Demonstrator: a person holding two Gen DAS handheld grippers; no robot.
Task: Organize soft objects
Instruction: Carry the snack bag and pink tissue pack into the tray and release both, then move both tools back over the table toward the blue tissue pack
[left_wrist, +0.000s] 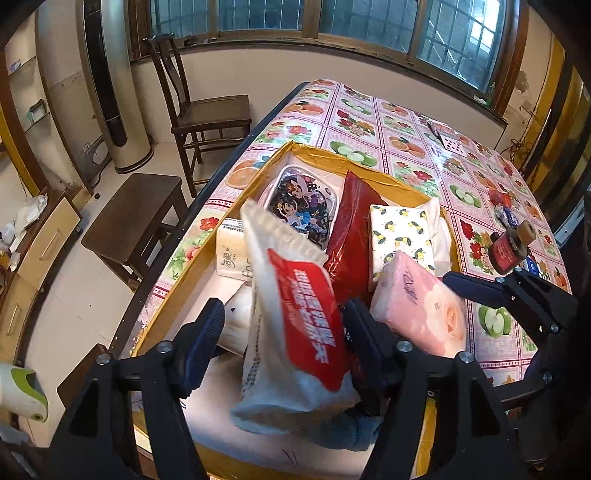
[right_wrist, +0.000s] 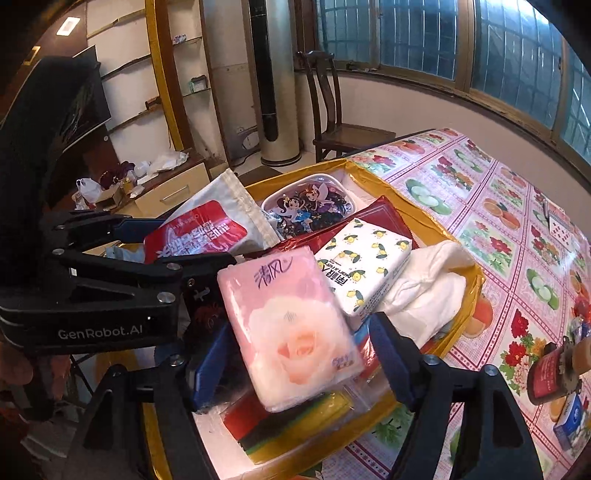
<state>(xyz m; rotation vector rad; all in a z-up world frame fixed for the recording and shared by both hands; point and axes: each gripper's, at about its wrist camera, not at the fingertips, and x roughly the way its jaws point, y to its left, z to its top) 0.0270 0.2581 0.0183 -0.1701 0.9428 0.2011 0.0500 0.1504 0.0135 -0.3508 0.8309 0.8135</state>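
1. My left gripper: clenched on a white wet-wipe pack with a red label, both blue pads pressing its sides, the pack raised and tilted over the near end of the box.

2. My right gripper: clenched on a pink rose-print tissue pack, held over the near end of the same box, at 3 o'clock from the wipe pack.

3. Container: a shallow gold-rimmed cardboard box with a white floor, standing on the table. Contents, going outward from the grippers:
 - a stack of coloured sponges in clear wrap, beneath the pink pack;
 - blue cloth, beneath the wipe pack;
 - a lemon-print tissue pack at 12 o'clock from the pink pack, touching it;
 - crumpled white cloth at the box's 3 o'clock edge, beside the lemon pack;
 - a red foil pouch, leaning, partly under the lemon pack;
 - a cartoon-girl wipes pack at the far end, 11 o'clock;
 - a white tissue pack with grey lettering along the 9 o'clock wall.

4. Surroundings: a fruit-and-flower tablecloth; a red-labelled jar outside the box at 2 o'clock; a wooden chair and a dark stool at 10 o'clock.
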